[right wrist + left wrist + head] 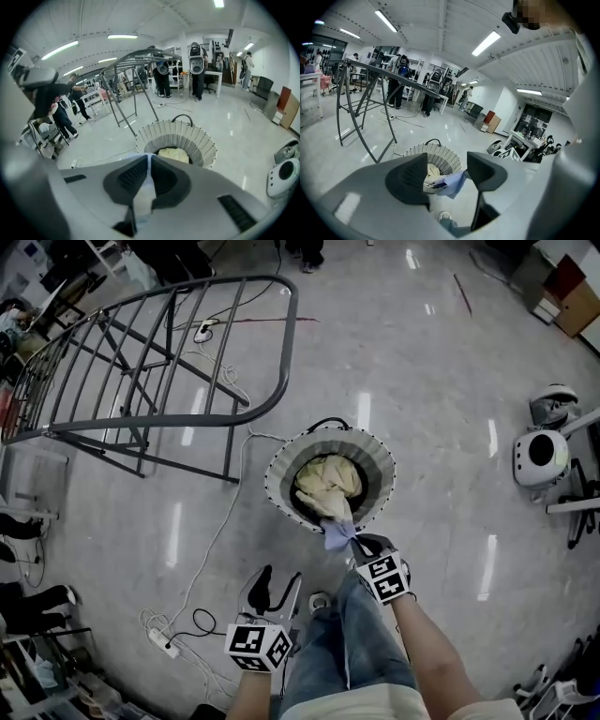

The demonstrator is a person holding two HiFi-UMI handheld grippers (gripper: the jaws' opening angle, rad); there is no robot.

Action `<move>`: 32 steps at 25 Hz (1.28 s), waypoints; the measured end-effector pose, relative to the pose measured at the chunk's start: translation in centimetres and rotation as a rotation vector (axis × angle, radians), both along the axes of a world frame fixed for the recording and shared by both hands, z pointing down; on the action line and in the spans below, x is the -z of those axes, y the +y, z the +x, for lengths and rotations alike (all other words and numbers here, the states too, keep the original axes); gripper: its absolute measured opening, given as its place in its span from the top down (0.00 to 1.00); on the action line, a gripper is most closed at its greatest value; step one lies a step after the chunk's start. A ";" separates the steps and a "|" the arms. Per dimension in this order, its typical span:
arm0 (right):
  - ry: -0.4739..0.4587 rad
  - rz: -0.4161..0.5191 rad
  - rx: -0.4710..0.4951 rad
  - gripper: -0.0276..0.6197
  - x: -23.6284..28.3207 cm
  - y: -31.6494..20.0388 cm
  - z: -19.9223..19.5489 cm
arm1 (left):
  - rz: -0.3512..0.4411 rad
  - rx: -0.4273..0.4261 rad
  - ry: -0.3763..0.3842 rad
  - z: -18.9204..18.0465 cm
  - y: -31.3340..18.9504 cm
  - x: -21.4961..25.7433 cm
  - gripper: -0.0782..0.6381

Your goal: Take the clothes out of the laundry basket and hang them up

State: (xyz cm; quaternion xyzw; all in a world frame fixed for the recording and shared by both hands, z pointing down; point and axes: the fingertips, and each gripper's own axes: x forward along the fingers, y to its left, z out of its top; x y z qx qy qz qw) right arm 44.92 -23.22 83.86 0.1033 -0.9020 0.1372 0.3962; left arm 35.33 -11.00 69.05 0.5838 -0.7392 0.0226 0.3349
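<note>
Out on the shiny floor (441,427), pinching a pale blue garment (336,532) tight in the right gripper (360,543) over the laundry basket's (277,465) near rim to draw it free; holding the left gripper (279,579) spread, empty, ready

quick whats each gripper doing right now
left gripper: open, holding nothing
right gripper: closed on a pale blue garment
</note>
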 end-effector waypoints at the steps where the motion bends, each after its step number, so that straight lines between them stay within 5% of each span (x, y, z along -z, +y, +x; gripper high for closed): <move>1: -0.009 0.006 -0.007 0.92 1.1 0.2 0.0 | 0.000 -0.008 0.001 0.0 0.4 0.3 0.52; 8: -0.115 0.090 -0.035 0.92 10.4 -0.9 -0.7 | 0.026 -0.056 -0.002 0.8 1.9 2.9 0.52; 20: -0.368 0.320 0.056 0.92 30.6 -0.7 -4.6 | 0.065 -0.131 -0.034 3.8 3.7 7.3 0.52; 32: -0.622 0.577 0.182 0.92 49.4 4.5 -6.6 | 0.144 -0.114 0.060 4.1 3.8 9.0 0.49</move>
